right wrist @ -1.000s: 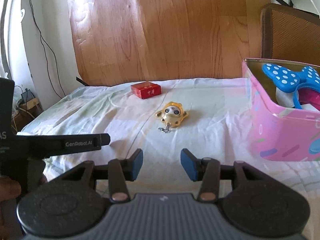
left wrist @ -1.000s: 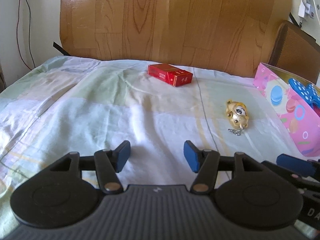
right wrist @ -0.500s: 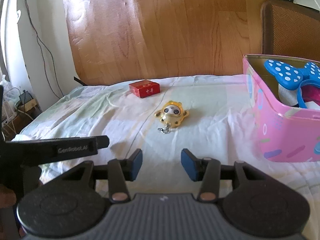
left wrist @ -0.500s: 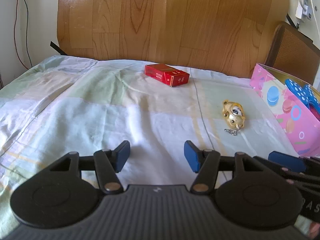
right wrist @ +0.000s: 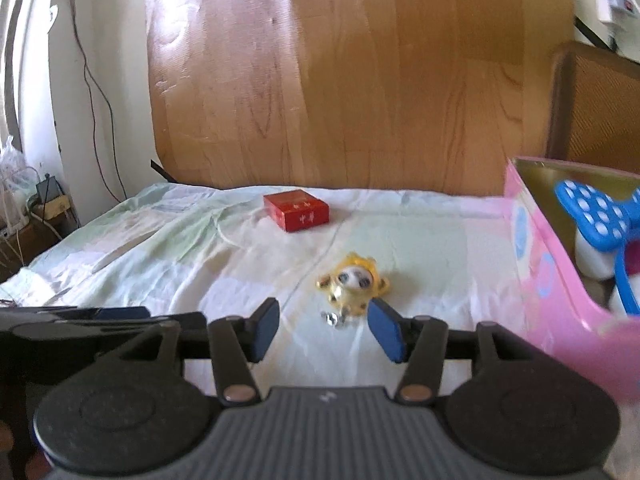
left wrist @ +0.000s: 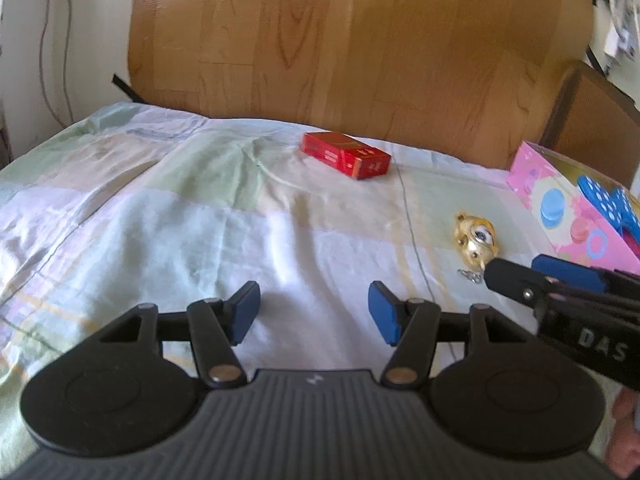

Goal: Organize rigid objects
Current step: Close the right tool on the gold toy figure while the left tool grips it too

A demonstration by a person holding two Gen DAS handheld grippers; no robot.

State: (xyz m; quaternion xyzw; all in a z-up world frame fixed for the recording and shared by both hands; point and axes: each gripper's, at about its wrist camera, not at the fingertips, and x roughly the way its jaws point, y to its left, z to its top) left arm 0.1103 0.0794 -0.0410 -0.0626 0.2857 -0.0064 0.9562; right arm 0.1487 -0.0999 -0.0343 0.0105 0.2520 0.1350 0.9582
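Sitting loose on the bedsheet [right wrist: 168,264], a yellow toy [right wrist: 352,286] and red box [right wrist: 297,211] await the pink box [right wrist: 548,280]; the right gripper [right wrist: 326,330], jaws just widened, empty, nears the toy; the left gripper [left wrist: 314,312] hangs open, empty.

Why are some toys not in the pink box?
Two things lie loose on the rumpled pale bedsheet instead of in the pink cardboard box: a small yellow animal keychain, lying on its back with its chain trailing, and a flat red packet farther back. Nothing looks broken or spilled.
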